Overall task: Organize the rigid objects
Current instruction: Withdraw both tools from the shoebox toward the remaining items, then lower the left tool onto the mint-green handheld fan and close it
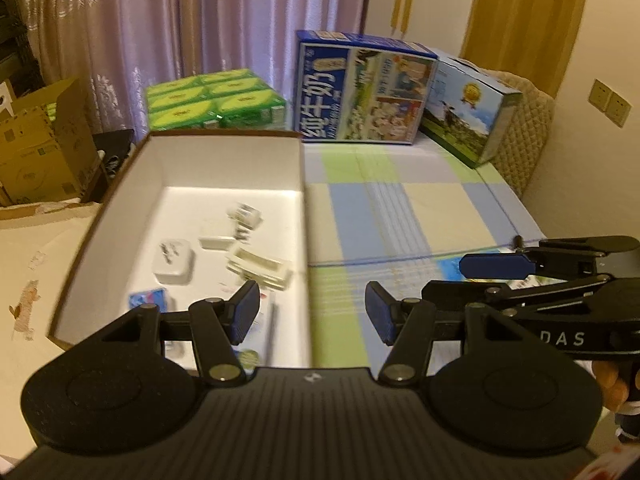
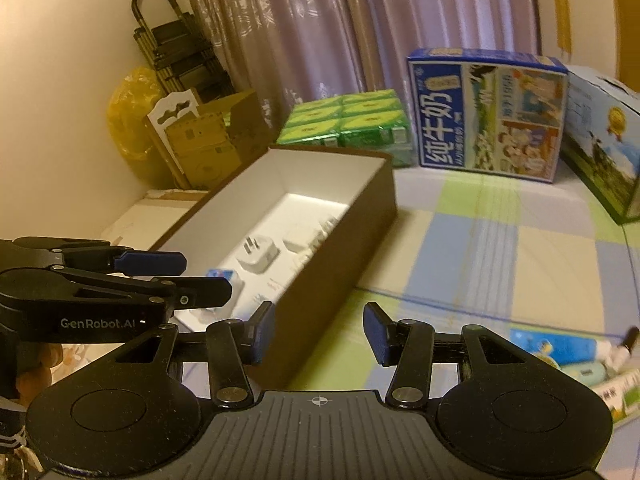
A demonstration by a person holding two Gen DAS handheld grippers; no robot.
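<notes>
Both grippers spread, nothing pinched, beside the brown box.
"GenRobot.AI" on left gripper only in right view; "DAS" on right gripper in left view; "纯牛奶" on blue carton.

Both wrist cameras are looking forward and downward from close range, sharing the open box and milk carton.

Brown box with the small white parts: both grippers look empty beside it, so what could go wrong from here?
1. The right gripper has one finger close against the brown box wall; a sideways move could shove the box.
2. The white charger and loose white parts lie crowded together, so another item dropped in may land on them.
3. Both views are blurred, so aiming is uncertain.
</notes>
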